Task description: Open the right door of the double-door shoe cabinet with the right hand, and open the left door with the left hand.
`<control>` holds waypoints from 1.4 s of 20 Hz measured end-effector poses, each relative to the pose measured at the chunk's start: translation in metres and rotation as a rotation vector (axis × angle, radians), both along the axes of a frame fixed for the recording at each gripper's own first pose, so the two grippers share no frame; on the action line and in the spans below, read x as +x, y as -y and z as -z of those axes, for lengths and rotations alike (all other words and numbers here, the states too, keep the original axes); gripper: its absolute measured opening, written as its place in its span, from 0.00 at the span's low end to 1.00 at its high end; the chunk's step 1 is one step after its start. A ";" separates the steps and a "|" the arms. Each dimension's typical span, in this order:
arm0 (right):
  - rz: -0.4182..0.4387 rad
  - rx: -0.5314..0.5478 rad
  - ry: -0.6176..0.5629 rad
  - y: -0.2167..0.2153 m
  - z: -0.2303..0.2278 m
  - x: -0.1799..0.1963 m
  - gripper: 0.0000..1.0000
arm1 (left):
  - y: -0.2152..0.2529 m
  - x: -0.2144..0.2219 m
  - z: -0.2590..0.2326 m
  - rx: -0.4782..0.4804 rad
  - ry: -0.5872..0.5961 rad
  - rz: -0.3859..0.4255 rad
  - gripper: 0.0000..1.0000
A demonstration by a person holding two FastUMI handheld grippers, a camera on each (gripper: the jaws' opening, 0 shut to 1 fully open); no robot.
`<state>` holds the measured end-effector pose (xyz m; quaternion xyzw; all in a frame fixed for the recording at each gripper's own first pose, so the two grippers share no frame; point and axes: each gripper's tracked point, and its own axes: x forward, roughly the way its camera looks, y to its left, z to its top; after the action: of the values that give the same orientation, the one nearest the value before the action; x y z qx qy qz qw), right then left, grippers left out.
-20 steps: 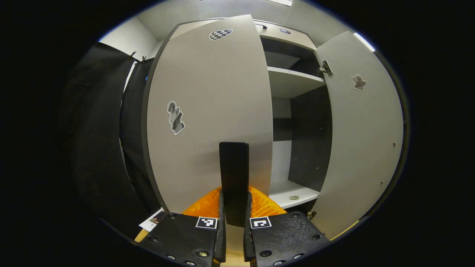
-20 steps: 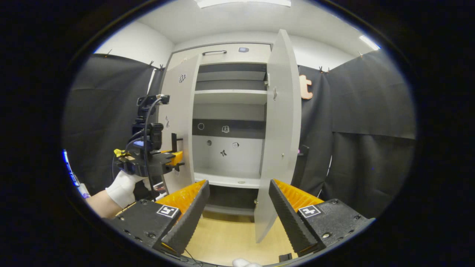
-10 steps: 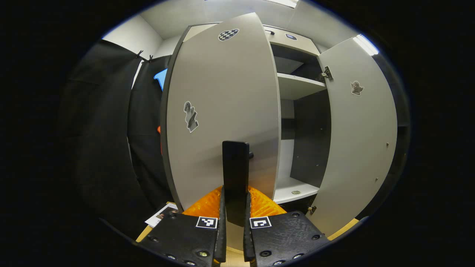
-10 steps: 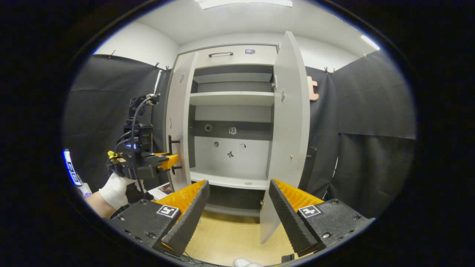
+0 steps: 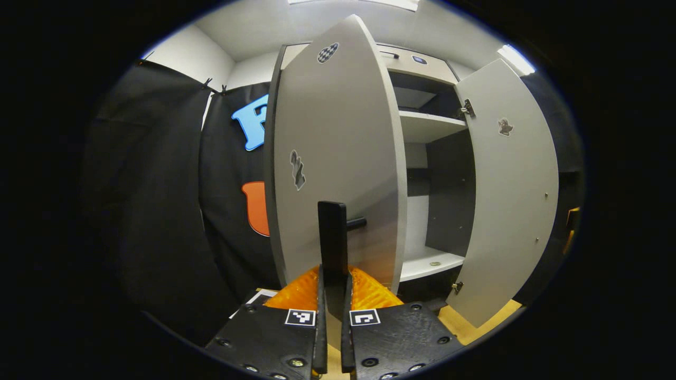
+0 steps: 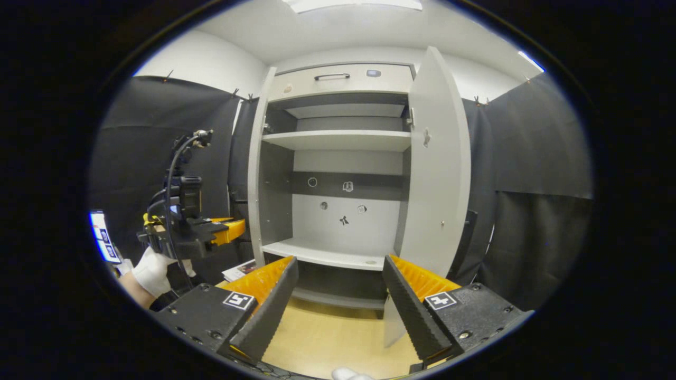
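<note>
Left gripper view: my left gripper (image 5: 331, 295) pinched the left door's handle (image 5: 332, 240); right gripper (image 6: 338, 295) gaped empty; overswinging could've strained hinges.

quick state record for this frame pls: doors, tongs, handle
left door: swung well open
right door: open, free of the tongs
handle: dark bar on the left door
left tongs: shut on handle
right tongs: open, holding nothing, back from the cabinet
shelves: bare apart from a small round thing on the lower one
</note>
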<state>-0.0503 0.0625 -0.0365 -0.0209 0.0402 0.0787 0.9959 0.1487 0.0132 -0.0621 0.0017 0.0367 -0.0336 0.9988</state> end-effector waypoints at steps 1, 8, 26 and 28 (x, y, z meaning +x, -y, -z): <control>-0.006 0.005 -0.001 -0.004 0.000 0.001 1.00 | 0.000 0.000 0.001 -0.026 -0.004 -0.001 0.00; -0.046 -0.004 -0.007 -0.028 0.002 0.003 1.00 | -0.024 -0.009 0.002 0.012 0.014 -0.037 0.03; -0.074 -0.007 -0.020 -0.055 0.008 0.007 1.00 | -0.106 -0.019 0.009 -0.037 0.043 -0.072 0.00; -0.071 -0.004 -0.021 -0.054 0.010 0.006 1.00 | -0.107 -0.020 0.009 -0.025 0.050 -0.071 0.00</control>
<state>-0.0444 0.1163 -0.0461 -0.0235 0.0499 0.1141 0.9919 0.1288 0.1207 -0.0714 -0.0111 0.0113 0.0016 0.9999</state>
